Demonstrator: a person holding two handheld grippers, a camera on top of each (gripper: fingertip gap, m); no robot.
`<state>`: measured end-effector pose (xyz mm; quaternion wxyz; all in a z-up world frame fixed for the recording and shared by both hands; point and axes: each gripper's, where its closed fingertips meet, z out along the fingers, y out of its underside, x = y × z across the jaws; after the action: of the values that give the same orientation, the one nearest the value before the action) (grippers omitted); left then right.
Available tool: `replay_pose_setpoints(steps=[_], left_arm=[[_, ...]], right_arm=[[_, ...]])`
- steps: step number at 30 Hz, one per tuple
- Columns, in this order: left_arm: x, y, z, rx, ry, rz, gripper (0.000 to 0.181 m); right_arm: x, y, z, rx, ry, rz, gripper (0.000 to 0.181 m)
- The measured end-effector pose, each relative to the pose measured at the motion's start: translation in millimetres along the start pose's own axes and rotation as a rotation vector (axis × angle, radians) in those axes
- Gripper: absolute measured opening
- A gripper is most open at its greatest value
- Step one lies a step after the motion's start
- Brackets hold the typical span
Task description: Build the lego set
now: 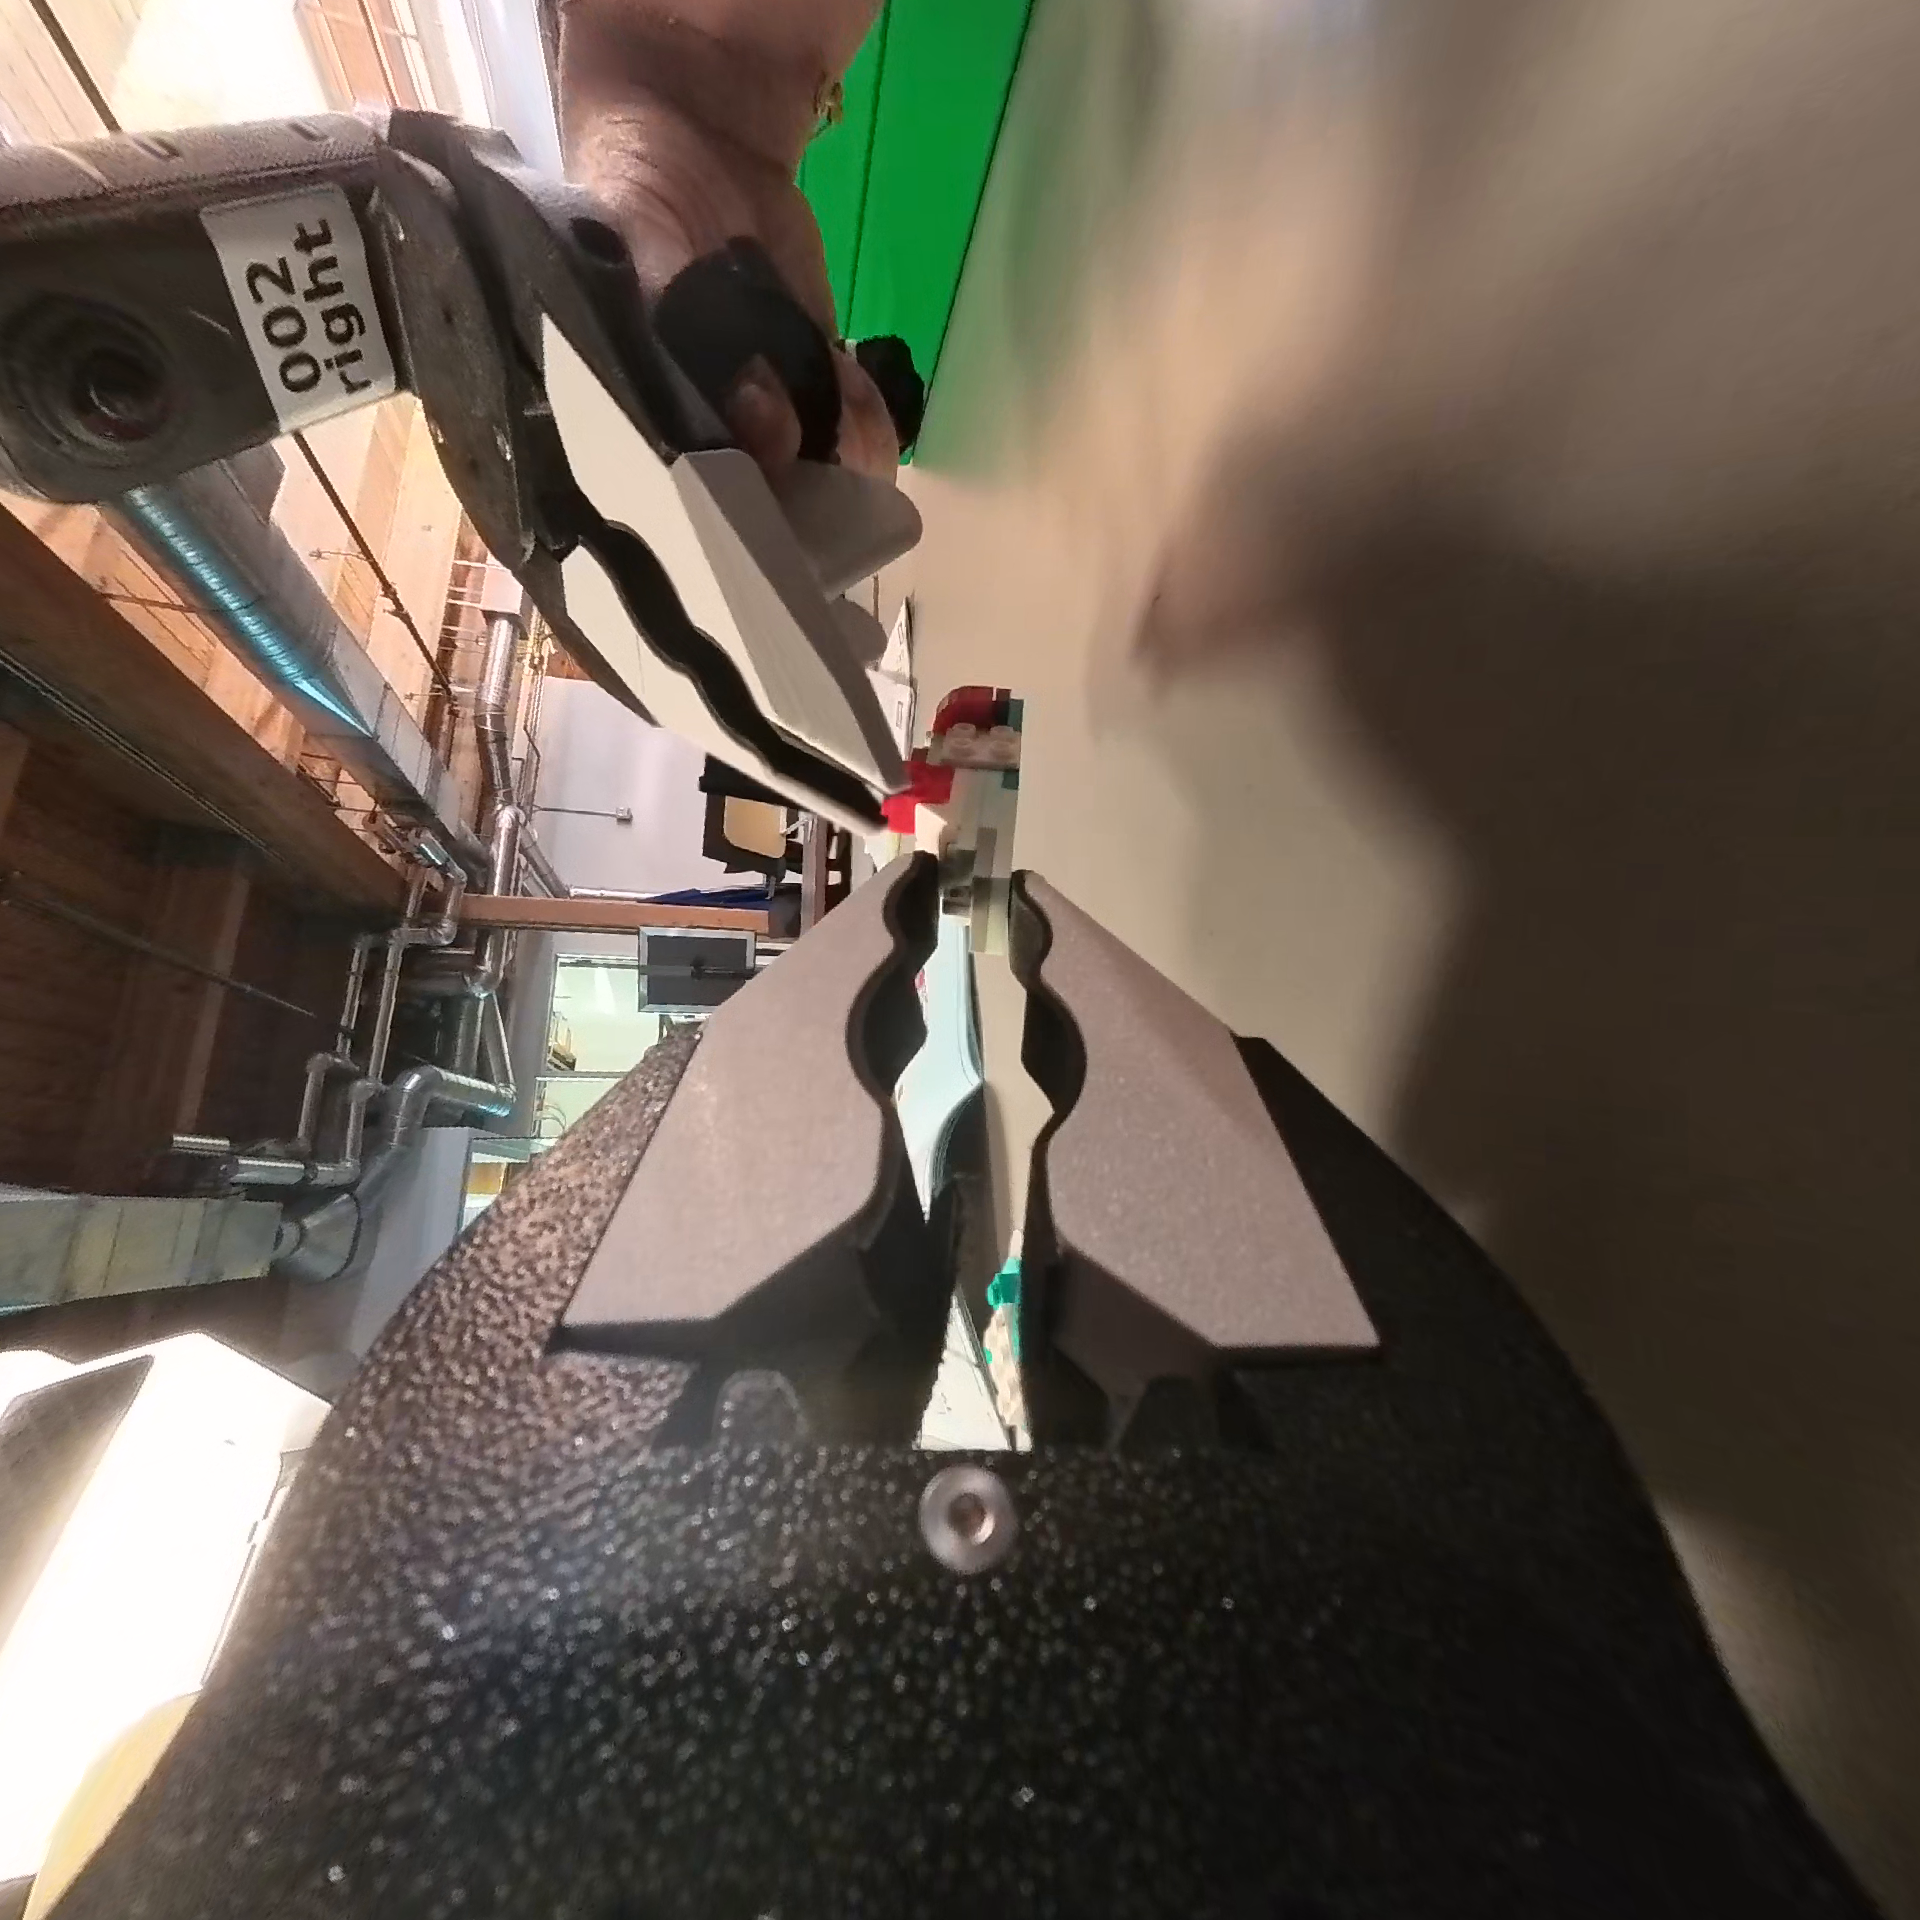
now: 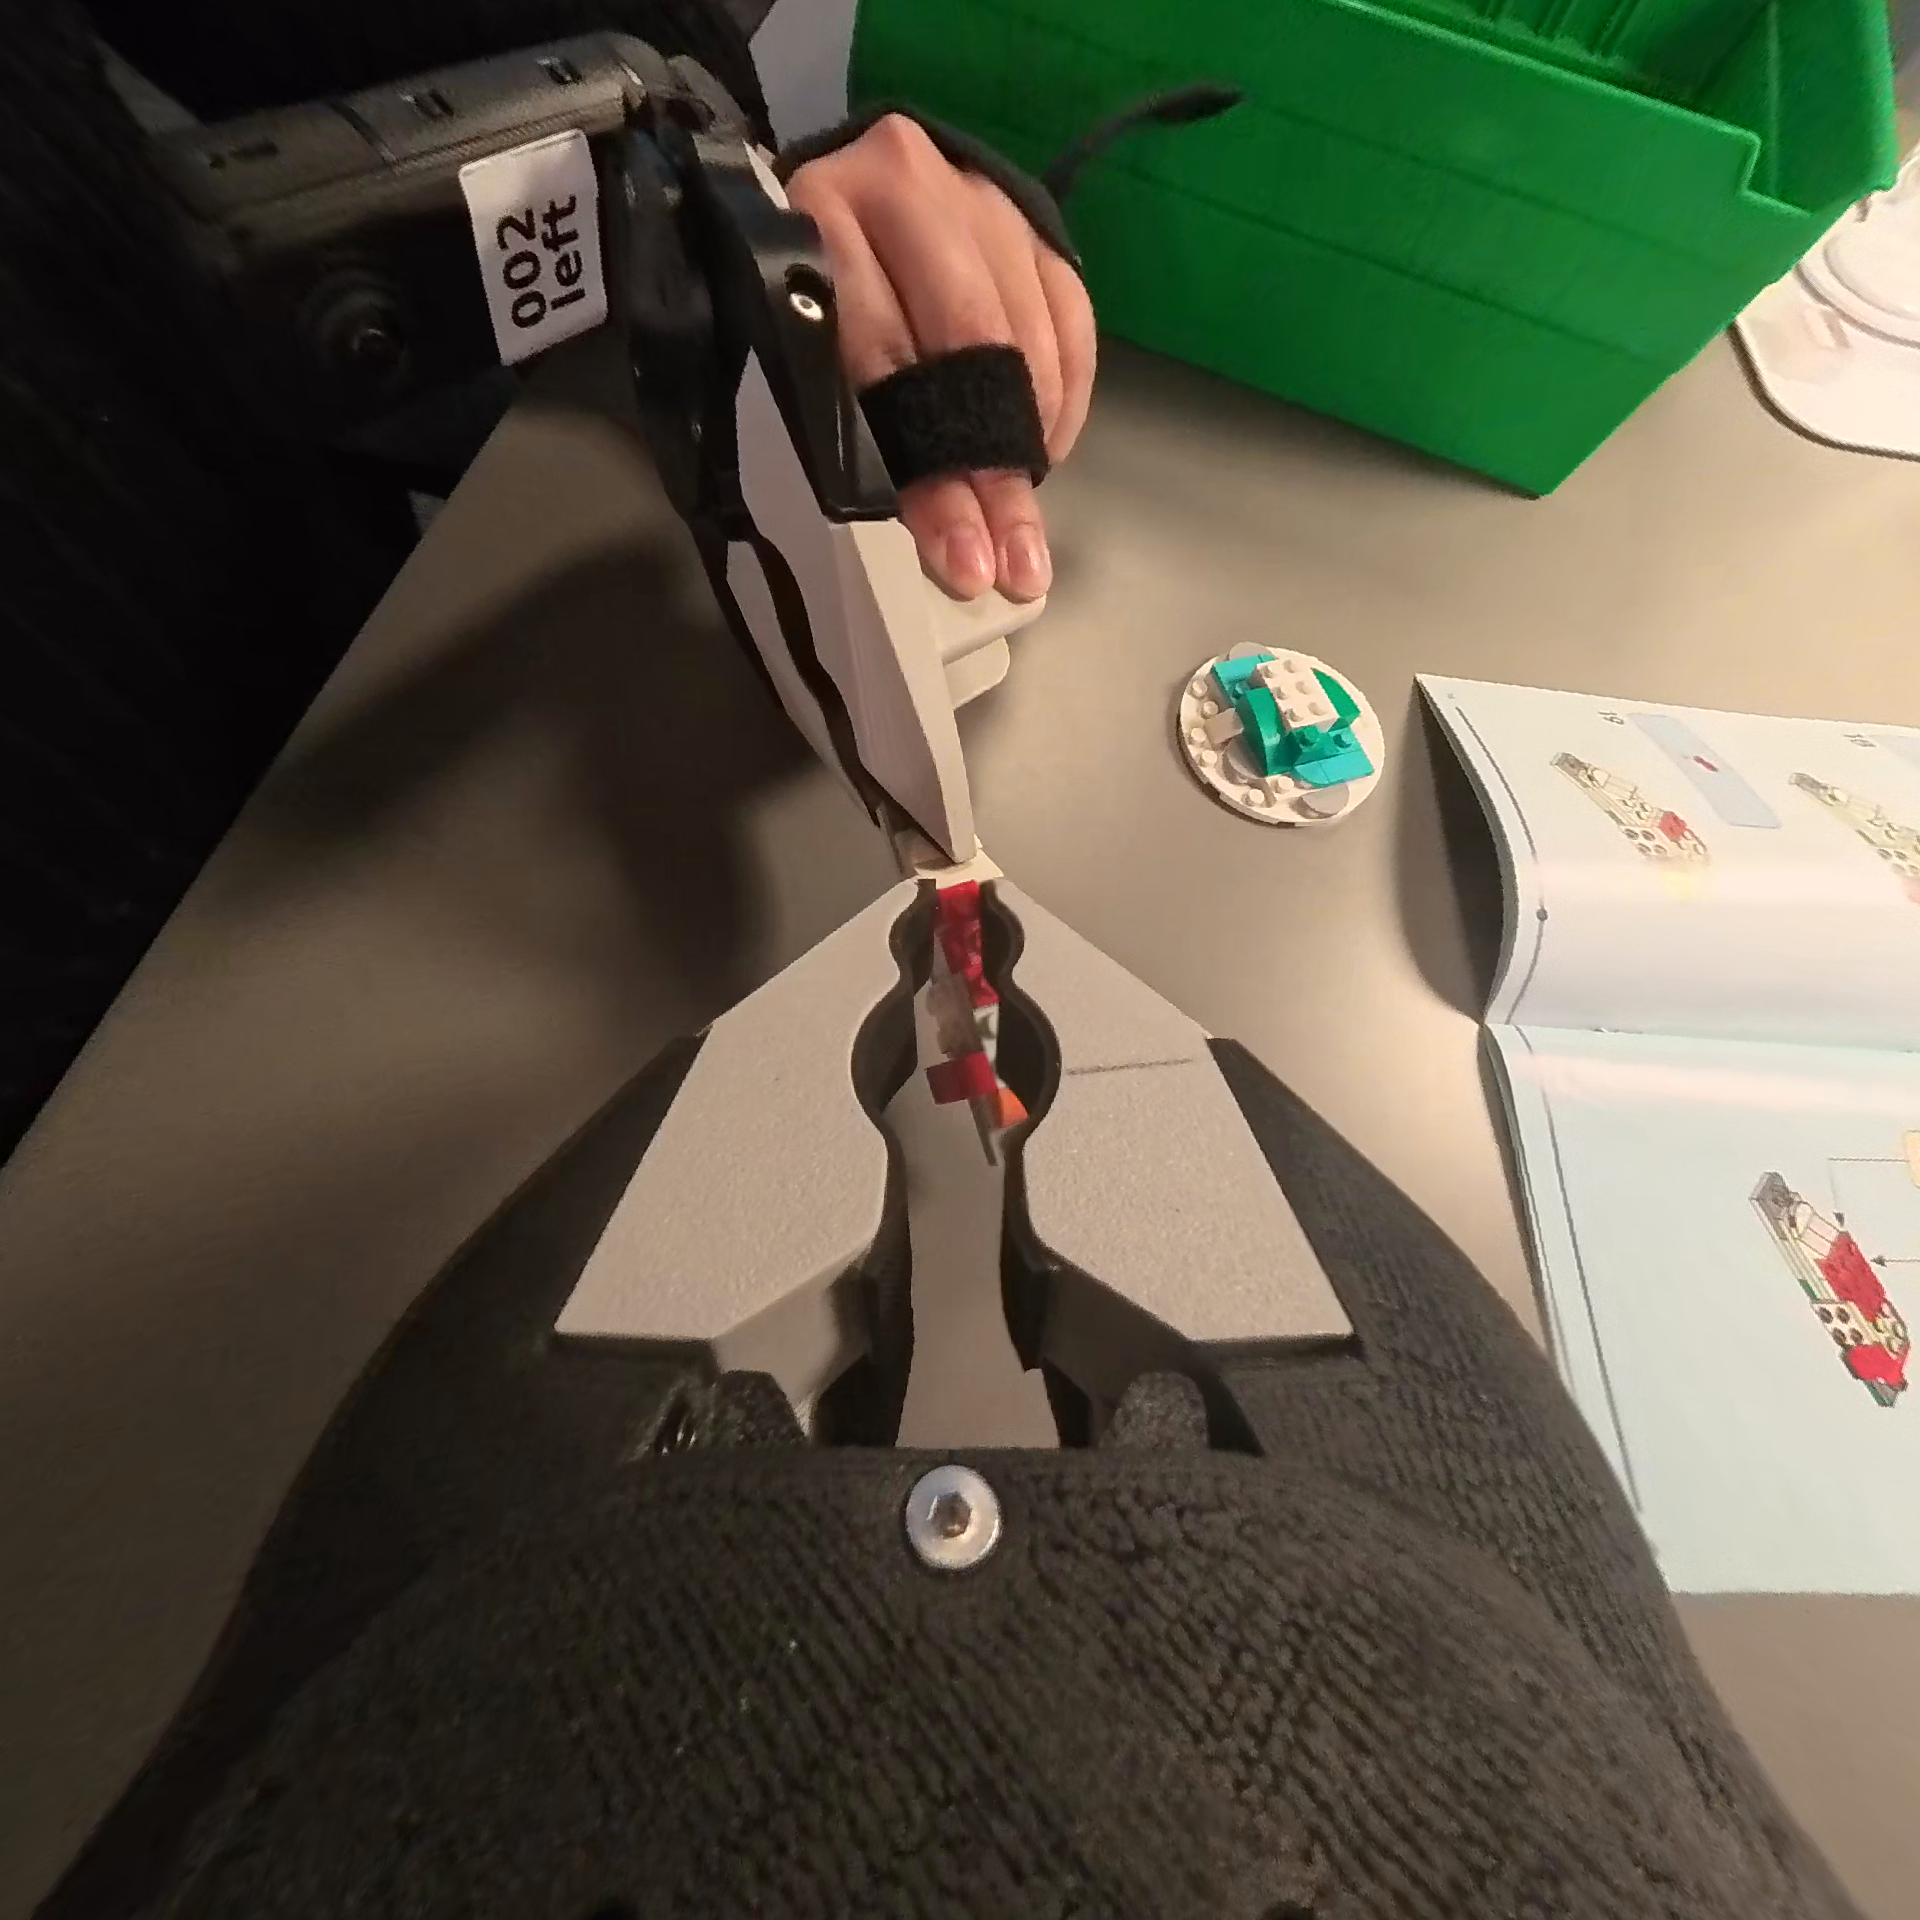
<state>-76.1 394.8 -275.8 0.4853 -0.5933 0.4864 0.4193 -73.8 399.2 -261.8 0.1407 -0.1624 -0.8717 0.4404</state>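
A small red and white lego model is held in the air between both grippers. My right gripper is shut on its red part, which runs back between the fingers. My left gripper comes down from above and is shut on the model's white end. In the left wrist view, my left gripper pinches the white end of the model, and the right gripper pinches a red bit from the upper left. A round white plate with teal and white bricks lies on the table.
An open instruction booklet lies on the grey table at the right. A green bin stands at the back, also in the left wrist view. A person's hands hold both grippers. The table's edge runs along the left. Left and right tips are no more than a few centimetres apart.
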Motion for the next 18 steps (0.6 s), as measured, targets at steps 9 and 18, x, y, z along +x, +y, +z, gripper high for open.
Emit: replay_pose_setpoints(steps=[9, 18], left_arm=[[0.7, 6.1, 1.7, -0.025, 0.018, -0.042, 0.011], [-14.3, 26.7, 2.4, -0.106, -0.025, -0.188, 0.012]], right_arm=[[2.2, -13.6, -3.6, 0.043, 0.084, -0.109, 0.035], [20.3, -7.4, 7.5, -0.128, 0.598, -0.733, 0.051]])
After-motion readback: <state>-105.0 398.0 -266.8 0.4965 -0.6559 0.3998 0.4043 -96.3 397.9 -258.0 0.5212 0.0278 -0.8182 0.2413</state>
